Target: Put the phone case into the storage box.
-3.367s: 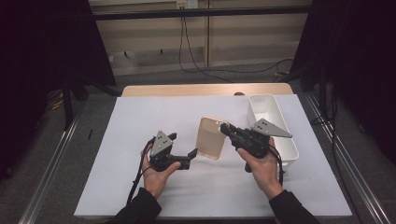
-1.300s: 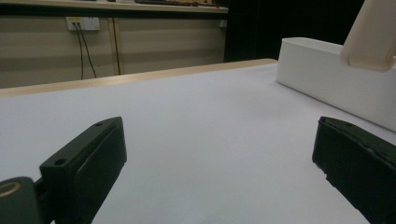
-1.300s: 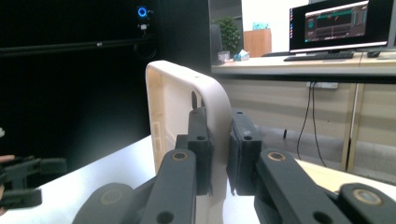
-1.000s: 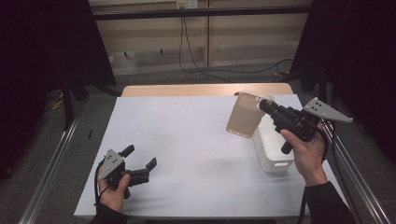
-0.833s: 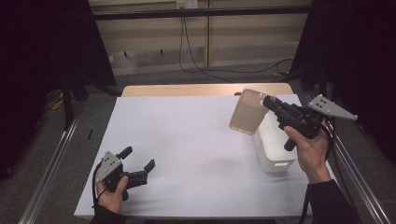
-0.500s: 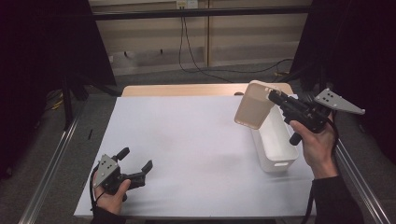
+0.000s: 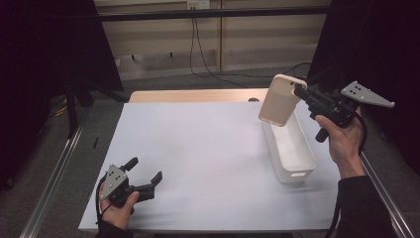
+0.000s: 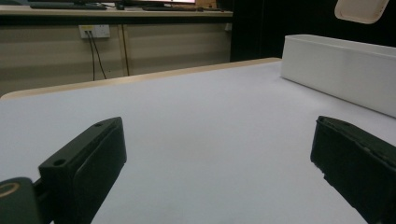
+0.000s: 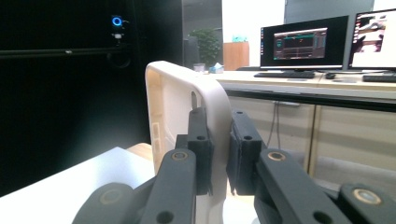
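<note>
Over the far end of the white bin (image 7: 289,148), the beige lid (image 7: 279,100) is now carried higher and further out, clamped tight in the right tongs (image 7: 300,91), while the left tongs (image 7: 148,181) are parked wide open and empty on the worktop (image 7: 208,148), so fitting looks close.

This looks like a lab or office room set up for recording; a table (image 7: 208,148) with a white top and pale wooden edge fills the middle of the high view, flanked by metal rails (image 7: 49,183) at lower left; black curtains (image 7: 44,44) hang at upper left and upper right; cables (image 7: 208,54) run down a beige panelled wall from a socket (image 7: 197,4) at the top; the right gripper view shows lit monitors (image 9: 303,43) and a keyboard (image 9: 285,74) on a desk at upper right.
</note>
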`<state>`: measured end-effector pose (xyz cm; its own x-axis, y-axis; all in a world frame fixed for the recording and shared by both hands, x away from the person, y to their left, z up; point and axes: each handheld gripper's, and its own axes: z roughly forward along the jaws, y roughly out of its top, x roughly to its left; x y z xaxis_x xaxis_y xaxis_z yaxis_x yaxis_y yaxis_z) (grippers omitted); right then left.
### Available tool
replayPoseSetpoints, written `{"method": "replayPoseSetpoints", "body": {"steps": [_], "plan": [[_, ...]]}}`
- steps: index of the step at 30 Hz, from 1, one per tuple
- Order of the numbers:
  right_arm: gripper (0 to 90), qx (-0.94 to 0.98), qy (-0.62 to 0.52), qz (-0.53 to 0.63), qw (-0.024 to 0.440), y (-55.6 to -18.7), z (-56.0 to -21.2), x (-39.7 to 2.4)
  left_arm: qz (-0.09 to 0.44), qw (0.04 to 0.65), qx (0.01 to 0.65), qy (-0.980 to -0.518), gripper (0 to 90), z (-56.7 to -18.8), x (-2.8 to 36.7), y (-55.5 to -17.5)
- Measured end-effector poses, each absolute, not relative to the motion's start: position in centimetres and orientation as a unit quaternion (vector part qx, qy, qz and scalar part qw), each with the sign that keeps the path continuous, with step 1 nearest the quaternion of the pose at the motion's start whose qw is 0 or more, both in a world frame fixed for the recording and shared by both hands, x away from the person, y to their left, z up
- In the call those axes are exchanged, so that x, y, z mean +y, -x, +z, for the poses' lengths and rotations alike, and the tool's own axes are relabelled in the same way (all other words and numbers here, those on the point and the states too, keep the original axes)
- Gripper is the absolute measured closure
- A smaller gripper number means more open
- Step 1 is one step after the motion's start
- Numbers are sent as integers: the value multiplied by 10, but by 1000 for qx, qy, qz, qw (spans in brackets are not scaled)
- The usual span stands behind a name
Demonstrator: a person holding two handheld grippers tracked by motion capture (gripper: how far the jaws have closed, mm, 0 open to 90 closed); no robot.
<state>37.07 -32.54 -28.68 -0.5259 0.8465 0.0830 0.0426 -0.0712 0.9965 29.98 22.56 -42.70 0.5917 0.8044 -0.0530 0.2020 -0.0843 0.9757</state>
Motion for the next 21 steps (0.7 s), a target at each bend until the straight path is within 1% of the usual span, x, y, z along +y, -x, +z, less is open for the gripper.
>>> {"method": "replayPoseSetpoints", "body": {"steps": [10, 14, 19, 21], "plan": [[812, 611, -364, 625, 321, -386, -294, -340, 272, 566, 366, -687, 32, -427, 227, -302], [812, 612, -359, 625, 325, -392, -294, -344, 274, 556, 364, -695, 37, -427, 226, -302], [812, 613, -362, 619, 330, -400, -295, -350, 272, 560, 370, -690, 37, -427, 227, -303], [812, 616, -358, 619, 330, -403, -296, -351, 273, 568, 375, -680, 38, -427, 227, -302]]}}
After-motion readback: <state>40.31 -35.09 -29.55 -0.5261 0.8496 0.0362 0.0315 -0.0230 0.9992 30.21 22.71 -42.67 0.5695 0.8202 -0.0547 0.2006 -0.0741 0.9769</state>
